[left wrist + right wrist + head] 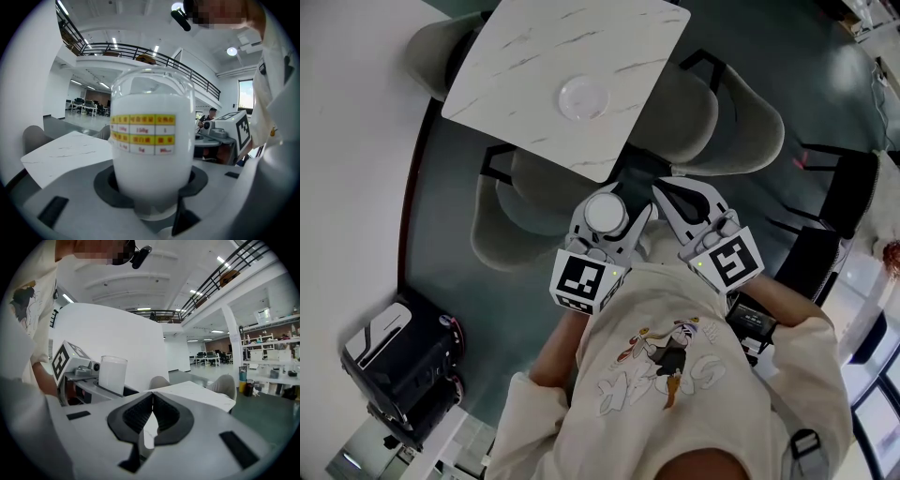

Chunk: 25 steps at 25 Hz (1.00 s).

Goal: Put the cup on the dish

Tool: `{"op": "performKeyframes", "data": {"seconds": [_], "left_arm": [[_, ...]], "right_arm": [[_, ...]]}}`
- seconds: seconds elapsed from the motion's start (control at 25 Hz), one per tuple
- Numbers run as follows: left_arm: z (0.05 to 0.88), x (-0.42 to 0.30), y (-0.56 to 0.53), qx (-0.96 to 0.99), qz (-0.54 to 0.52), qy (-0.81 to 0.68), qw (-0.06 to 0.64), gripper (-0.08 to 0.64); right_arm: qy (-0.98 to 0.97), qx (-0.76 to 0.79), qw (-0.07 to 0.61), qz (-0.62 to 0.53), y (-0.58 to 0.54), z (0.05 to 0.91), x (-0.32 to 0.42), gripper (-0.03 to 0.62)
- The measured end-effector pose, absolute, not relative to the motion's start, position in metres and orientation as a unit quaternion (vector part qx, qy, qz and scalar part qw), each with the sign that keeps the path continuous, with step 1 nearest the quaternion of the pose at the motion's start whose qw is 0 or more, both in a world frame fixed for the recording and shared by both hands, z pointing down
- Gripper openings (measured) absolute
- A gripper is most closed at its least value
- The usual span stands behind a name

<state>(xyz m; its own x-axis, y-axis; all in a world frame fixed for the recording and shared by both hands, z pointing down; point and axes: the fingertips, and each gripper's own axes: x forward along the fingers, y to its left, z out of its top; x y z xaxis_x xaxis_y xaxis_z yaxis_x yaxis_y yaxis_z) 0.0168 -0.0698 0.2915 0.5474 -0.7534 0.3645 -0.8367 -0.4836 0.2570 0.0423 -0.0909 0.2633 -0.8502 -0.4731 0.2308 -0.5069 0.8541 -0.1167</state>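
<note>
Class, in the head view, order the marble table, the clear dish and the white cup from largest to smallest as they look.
1. The table, by far the largest.
2-3. The dish and the cup look nearly alike; the cup is nearer the camera, so I don't rank them.

A white marble-topped table stands far on the dark green floor, grey chairs around it, a white wall left.
</note>
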Motion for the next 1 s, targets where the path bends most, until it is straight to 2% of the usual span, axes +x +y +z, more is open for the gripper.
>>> {"op": "performKeyframes", "data": {"seconds": [0.4, 1.0], "left_arm": [[0.3, -0.015, -0.081, 0.855, 0.091, -0.471, 0.199, 0.21], [0.339, -0.069, -0.141, 0.844, 0.107, -0.512, 0.119, 0.21]], "right_arm": [[-0.959, 0.251, 0.105, 0.085, -0.097, 0.27, 0.011, 0.003], [-0.951, 0.268, 0.112, 0.106, -0.134, 0.304, -0.024, 0.003]]}}
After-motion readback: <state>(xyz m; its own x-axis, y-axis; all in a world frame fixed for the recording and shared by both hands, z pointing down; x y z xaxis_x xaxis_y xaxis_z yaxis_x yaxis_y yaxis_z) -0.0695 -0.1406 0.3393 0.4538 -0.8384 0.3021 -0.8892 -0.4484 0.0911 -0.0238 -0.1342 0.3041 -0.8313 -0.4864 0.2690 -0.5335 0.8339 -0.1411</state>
